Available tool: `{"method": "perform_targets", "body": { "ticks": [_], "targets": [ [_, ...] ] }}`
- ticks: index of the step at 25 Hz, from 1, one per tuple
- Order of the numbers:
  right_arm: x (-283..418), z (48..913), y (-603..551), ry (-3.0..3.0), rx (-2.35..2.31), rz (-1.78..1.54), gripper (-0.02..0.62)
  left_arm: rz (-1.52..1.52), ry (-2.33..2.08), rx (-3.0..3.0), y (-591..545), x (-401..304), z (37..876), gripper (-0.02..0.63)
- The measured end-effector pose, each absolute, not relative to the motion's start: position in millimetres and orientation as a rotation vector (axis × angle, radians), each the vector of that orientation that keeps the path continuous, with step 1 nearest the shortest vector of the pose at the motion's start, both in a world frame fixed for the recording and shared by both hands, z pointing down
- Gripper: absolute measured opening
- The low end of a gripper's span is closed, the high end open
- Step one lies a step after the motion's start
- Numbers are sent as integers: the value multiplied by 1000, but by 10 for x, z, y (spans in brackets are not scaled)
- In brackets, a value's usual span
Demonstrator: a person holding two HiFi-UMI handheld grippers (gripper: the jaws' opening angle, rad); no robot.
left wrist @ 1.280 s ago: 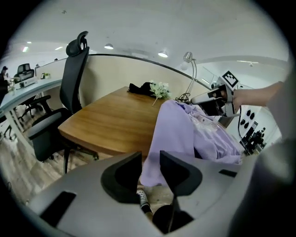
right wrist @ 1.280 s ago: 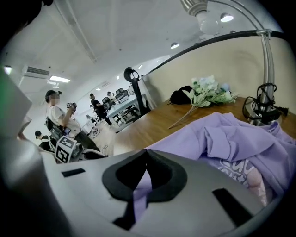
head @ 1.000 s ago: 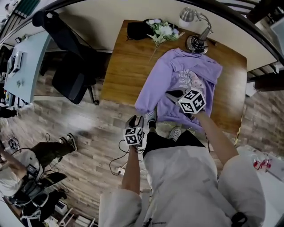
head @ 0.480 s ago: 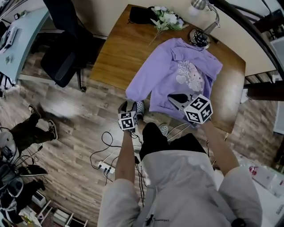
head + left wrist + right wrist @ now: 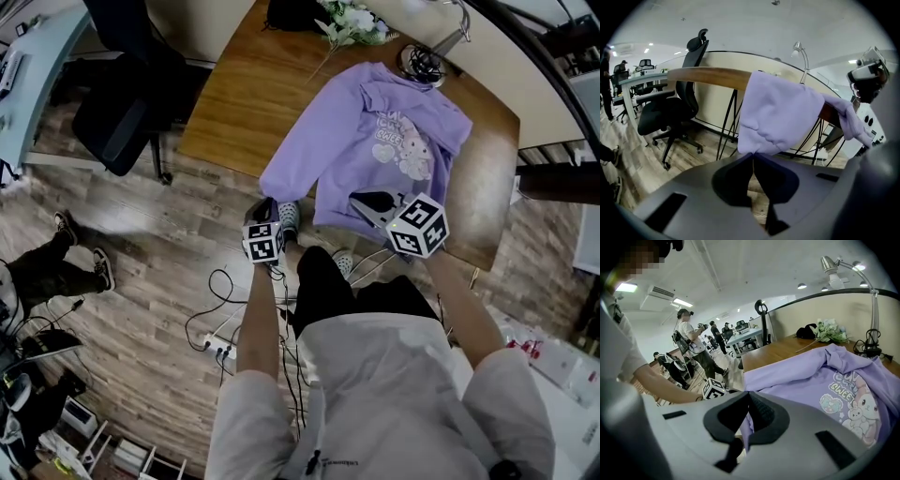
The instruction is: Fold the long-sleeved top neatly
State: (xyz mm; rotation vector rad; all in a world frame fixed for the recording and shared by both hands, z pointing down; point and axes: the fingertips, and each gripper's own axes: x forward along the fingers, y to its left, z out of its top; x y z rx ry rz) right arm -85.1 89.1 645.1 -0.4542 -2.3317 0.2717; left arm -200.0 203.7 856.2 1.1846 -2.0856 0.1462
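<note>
The purple long-sleeved top [image 5: 384, 141] lies front up on the wooden table [image 5: 244, 103]. One sleeve [image 5: 286, 173] hangs over the table's near left edge. My left gripper [image 5: 267, 225] is below that edge, its jaws closing and pinching the sleeve's lower end [image 5: 773, 117]; in the left gripper view the left gripper [image 5: 753, 153] grips purple cloth at its tips. At the top's near hem my right gripper [image 5: 375, 202] is shut on a fold of the hem [image 5: 746, 427], which shows between the jaws of the right gripper [image 5: 748, 392].
A black office chair [image 5: 112, 131] stands left of the table. Flowers [image 5: 352, 17], a black pouch [image 5: 291, 11] and a desk lamp's base [image 5: 422, 61] sit along the table's far edge. Cables and a power strip [image 5: 220, 342] lie on the wooden floor. Other people [image 5: 691, 341] stand further off.
My left gripper has dropped to the end of the hanging sleeve and now pinches it. The right gripper has shifted a little along the near hem, still shut on it.
</note>
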Motion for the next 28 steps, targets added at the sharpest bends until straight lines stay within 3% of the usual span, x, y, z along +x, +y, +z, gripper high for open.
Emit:
{"method": "perform_targets", "body": {
  "ticks": [12, 19, 28],
  "targets": [
    [-847, 6345, 927, -2360, -420, 270, 8, 188, -2221, 1094, 2746, -2175, 7998, 26],
    [-740, 6241, 778, -2373, -374, 348, 8, 372, -2377, 1056, 3024, -2965, 6840, 26],
    [-1110, 6278, -189, -2438, 59, 428, 8, 580, -2530, 1178, 2329, -4237, 5449, 26]
  ]
}}
